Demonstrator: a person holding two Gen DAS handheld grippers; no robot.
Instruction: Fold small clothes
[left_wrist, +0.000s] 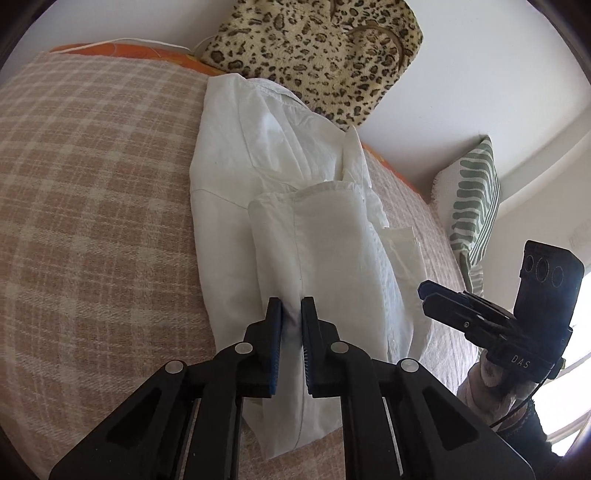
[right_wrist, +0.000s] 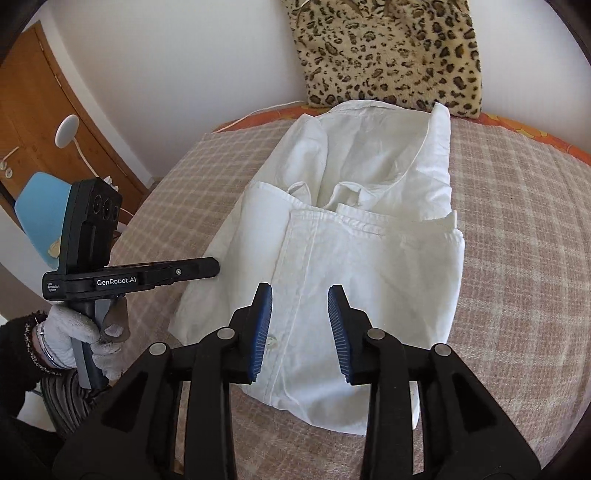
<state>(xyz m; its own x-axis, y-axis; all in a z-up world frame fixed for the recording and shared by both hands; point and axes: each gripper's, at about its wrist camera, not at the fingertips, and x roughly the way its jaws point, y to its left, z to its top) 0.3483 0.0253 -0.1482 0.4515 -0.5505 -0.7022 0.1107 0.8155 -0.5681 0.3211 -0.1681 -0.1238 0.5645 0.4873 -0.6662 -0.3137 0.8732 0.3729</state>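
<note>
shirt lengthwise, collar toward pillow

A pink-and-cream checked blanket covers the bed, with an orange sheet edge showing at its far side. Straight ahead of the hand-held gripper a leopard-print cushion leans against the white wall. A green-and-white patterned pillow sits far right — in the corner. Off to the left stand a wooden door and a blue chair.
</note>
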